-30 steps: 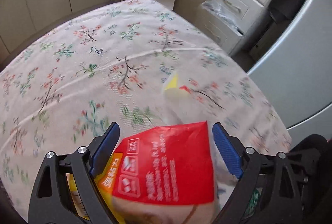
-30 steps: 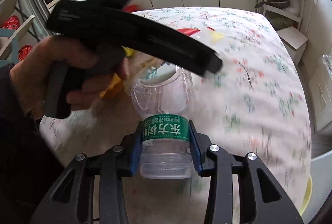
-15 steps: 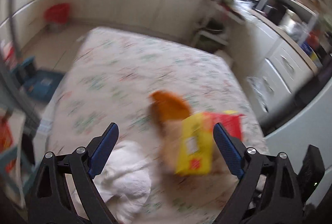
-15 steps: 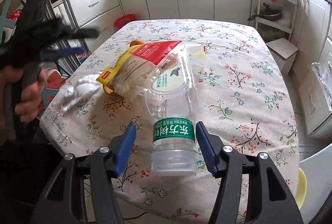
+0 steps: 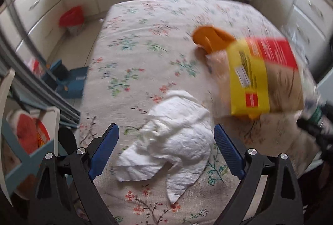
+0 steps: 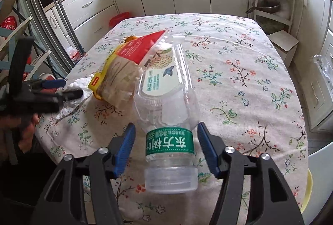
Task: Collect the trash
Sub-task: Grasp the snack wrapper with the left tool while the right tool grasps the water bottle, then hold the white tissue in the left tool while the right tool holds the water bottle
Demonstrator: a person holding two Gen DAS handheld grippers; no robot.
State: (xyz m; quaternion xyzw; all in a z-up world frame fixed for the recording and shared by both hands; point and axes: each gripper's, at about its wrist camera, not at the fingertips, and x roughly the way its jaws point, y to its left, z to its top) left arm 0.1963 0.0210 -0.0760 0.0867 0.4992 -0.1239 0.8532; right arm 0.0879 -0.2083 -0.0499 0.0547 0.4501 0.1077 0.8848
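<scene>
A crumpled white tissue point(image 5: 172, 141) lies on the floral tablecloth, between the blue fingertips of my open left gripper point(image 5: 165, 150). A yellow-and-red snack bag point(image 5: 262, 77) lies to its right, over an orange peel point(image 5: 208, 39). In the right wrist view a clear plastic bottle point(image 6: 168, 116) with a green label lies on the table between the blue pads of my open right gripper point(image 6: 166, 148), which stand apart from it. The snack bag point(image 6: 129, 62) and tissue point(image 6: 79, 87) lie beyond it to the left, where the left gripper point(image 6: 58, 89) hovers.
The table point(image 6: 239, 70) stands in a kitchen with white cabinets. A red bin point(image 5: 71, 18) and a blue box point(image 5: 70, 83) sit on the floor to the left. Chairs point(image 6: 18, 54) stand at the left edge. A yellow rim point(image 6: 309, 187) shows at the lower right.
My left gripper let go of the snack bag, pulled back and swung left over the tissue. My right gripper opened off the bottle, which now lies on the table.
</scene>
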